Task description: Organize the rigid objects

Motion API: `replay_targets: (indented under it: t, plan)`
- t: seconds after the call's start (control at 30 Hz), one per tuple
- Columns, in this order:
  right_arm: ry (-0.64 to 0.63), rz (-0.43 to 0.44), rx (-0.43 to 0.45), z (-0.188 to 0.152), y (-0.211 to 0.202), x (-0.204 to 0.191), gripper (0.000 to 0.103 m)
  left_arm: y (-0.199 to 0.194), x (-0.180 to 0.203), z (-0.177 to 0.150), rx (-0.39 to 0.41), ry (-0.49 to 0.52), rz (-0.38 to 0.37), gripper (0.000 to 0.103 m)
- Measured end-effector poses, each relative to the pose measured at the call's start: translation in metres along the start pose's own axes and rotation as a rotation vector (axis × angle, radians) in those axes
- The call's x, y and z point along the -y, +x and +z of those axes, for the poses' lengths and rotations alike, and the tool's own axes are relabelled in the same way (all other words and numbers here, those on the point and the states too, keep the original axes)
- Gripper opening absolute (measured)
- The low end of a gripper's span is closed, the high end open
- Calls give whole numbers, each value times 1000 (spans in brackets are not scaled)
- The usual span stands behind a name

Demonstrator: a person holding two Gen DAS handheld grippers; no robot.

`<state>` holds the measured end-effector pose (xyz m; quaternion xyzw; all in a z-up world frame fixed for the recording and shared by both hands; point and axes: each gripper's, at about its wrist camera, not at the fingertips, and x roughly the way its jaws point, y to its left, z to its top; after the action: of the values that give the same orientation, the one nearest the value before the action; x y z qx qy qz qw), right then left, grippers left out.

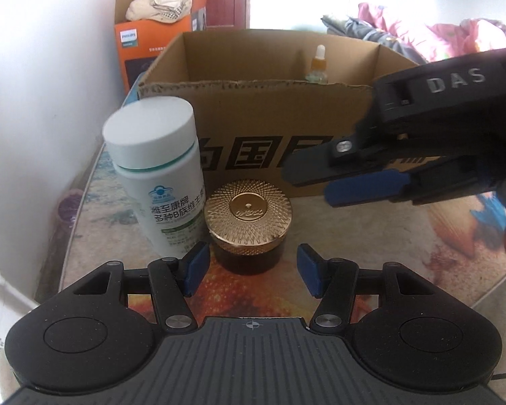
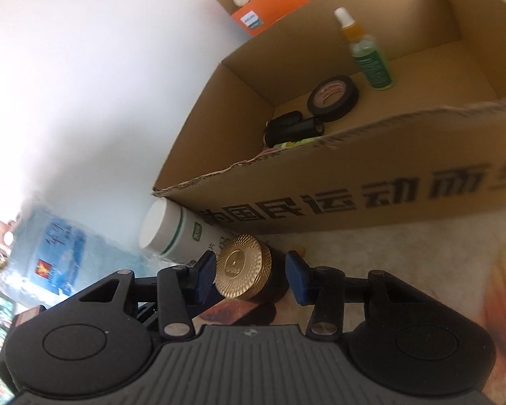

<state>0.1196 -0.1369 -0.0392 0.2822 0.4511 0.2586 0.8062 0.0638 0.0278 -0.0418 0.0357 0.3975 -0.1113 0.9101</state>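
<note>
A dark jar with a gold lid (image 1: 248, 217) stands on the patterned table in front of an open cardboard box (image 1: 253, 114). A white vitamin bottle (image 1: 158, 175) stands to its left, touching it. My left gripper (image 1: 249, 270) is open, low, just short of the jar, fingers either side. My right gripper (image 1: 315, 180) reaches in from the right above the jar, jaws apart. In the right wrist view that gripper (image 2: 251, 276) is open around the jar (image 2: 243, 270), beside the bottle (image 2: 172, 229). The box (image 2: 354, 182) holds a dropper bottle (image 2: 367, 50), black tape (image 2: 332, 96) and black cylinders (image 2: 291, 128).
An orange Philips box (image 1: 151, 44) with cloth inside stands behind the cardboard box, by the white wall. Bedding (image 1: 421, 33) lies at the back right. A water jug (image 2: 47, 253) shows at the left of the right wrist view.
</note>
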Motion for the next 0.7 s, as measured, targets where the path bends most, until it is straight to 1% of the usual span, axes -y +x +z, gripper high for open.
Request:
replay_targets:
  t: [0.17, 0.3, 0.43, 0.7]
  plan:
    - [-53, -29, -44, 8, 24, -6, 49, 4, 0, 2, -2, -18, -21, 57]
    - [-72, -27, -66, 11, 33, -10, 50, 2, 2, 3, -7, -21, -43, 57]
    - [-82, -39, -68, 13, 33, -11, 50, -1, 8, 2, -11, -7, -39, 57]
    - [-68, -64, -66, 9, 18, -5, 50, -4, 19, 5, -26, -1, -76, 57]
